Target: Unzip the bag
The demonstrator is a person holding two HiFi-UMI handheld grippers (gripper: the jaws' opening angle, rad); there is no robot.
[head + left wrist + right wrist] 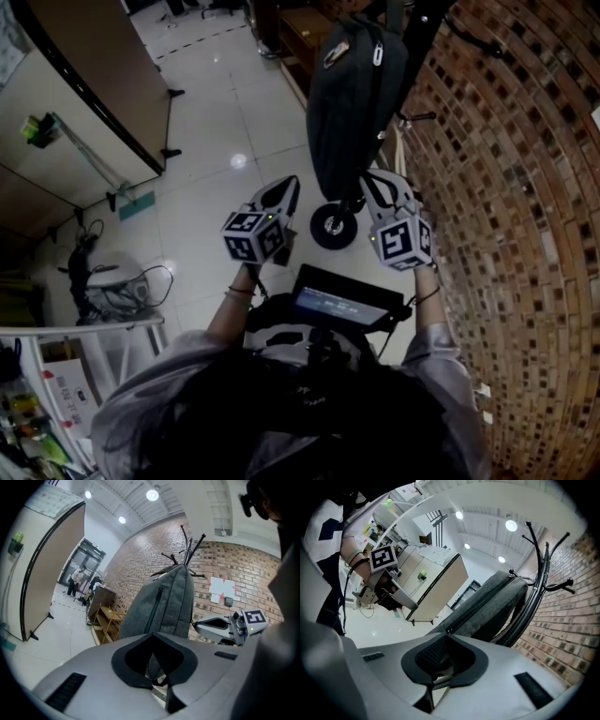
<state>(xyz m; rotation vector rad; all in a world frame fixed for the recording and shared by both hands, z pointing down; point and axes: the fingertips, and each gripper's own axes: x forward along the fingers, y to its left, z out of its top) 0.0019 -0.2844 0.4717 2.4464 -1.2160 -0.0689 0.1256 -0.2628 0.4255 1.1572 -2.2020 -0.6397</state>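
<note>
A dark grey backpack (352,103) hangs from a black coat rack (539,573) by the brick wall. Two metal zipper pulls (377,54) shine near its top. In the right gripper view its long zipper (483,603) looks closed and ends just above my jaws. Both grippers sit by the bag's bottom corners. My left gripper (289,192) (152,656) is open a little; a bag strap loop (159,682) shows through its jaws. My right gripper (375,185) (443,660) stands narrowly open beside the bag's lower side edge, with a small dark bit low between its pads.
A scooter wheel (333,225) stands on the tiled floor under the bag. The brick wall (506,187) is close on the right. A wooden shelf (105,616) stands behind the bag, and a tall partition board (103,75) to the left.
</note>
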